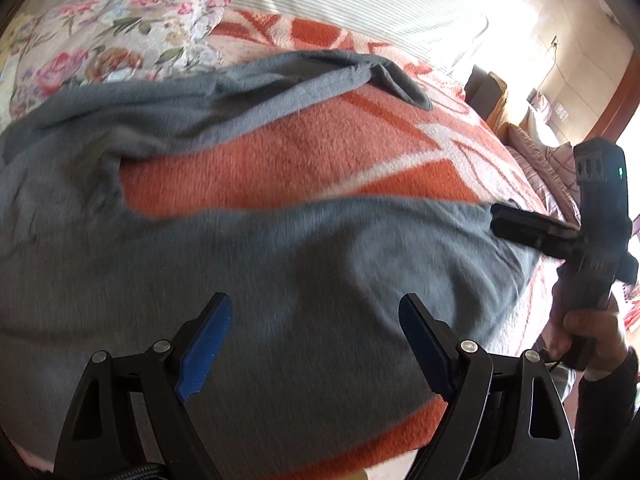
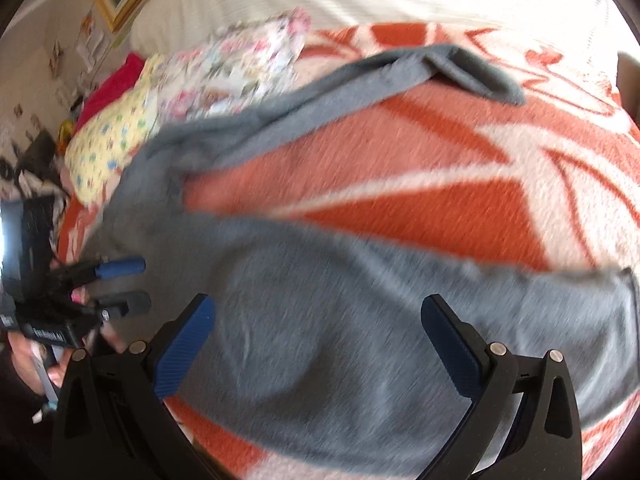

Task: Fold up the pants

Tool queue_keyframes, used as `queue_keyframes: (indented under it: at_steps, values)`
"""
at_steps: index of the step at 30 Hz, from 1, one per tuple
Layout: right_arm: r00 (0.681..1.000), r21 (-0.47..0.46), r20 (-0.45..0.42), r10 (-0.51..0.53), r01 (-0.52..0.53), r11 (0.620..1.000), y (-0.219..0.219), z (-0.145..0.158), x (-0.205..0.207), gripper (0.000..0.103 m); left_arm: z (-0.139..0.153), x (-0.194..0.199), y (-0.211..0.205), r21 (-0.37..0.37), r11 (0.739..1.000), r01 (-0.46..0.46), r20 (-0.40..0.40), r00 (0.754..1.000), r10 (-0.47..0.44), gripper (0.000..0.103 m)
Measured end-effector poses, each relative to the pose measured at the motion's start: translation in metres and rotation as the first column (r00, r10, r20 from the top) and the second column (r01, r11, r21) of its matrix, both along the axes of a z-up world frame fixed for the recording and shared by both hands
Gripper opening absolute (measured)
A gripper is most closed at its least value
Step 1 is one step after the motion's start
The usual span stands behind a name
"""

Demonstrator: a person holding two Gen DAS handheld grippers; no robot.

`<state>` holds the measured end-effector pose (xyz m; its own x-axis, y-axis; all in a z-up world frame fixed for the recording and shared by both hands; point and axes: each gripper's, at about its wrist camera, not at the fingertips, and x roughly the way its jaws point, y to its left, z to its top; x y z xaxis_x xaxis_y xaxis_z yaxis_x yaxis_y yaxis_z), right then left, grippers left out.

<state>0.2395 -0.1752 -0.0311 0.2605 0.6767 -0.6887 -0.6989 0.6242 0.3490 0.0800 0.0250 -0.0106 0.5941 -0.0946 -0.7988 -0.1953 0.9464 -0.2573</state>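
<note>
Grey fleece pants (image 1: pixel 304 280) lie spread on the orange-and-white patterned blanket (image 1: pixel 304 160), legs running left to right, near leg under both tools. Left tool (image 1: pixel 316 344) and right tool (image 2: pixel 316 344) gape wide, empty; right sits nearer the cuff.

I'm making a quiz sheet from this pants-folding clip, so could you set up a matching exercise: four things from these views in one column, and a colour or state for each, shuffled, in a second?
Things:
1. pants
2. blanket
3. pillow
4. left gripper

Colour or state:
A. floral print, at the far side of the bed
B. open, held above the cloth
C. grey, legs spread apart
D. orange and white, lying under the garment

Pairs: 1-C, 2-D, 3-A, 4-B
</note>
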Motion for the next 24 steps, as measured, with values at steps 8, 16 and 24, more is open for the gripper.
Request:
queue_keyframes:
  at_steps: [8, 16, 24]
  values:
    - [0.987, 0.044, 0.019, -0.159, 0.158, 0.987, -0.008, 0.032, 0.099, 0.102, 0.022, 0.065, 0.043, -0.042, 0.999, 0.014, 0.051, 0.999, -0.012, 0.086]
    - [0.962, 0.077, -0.049, -0.267, 0.271, 0.960, -0.011, 0.048, 0.243, 0.072, 0.040, 0.160, 0.088, 0.065, 0.997, 0.051, 0.067, 0.996, -0.056, 0.086]
    - [0.955, -0.058, -0.048, -0.292, 0.289, 0.955, 0.021, 0.026, 0.340, 0.063, 0.027, 0.268, 0.111, 0.178, 0.965, 0.193, 0.017, 0.980, -0.199, 0.086]
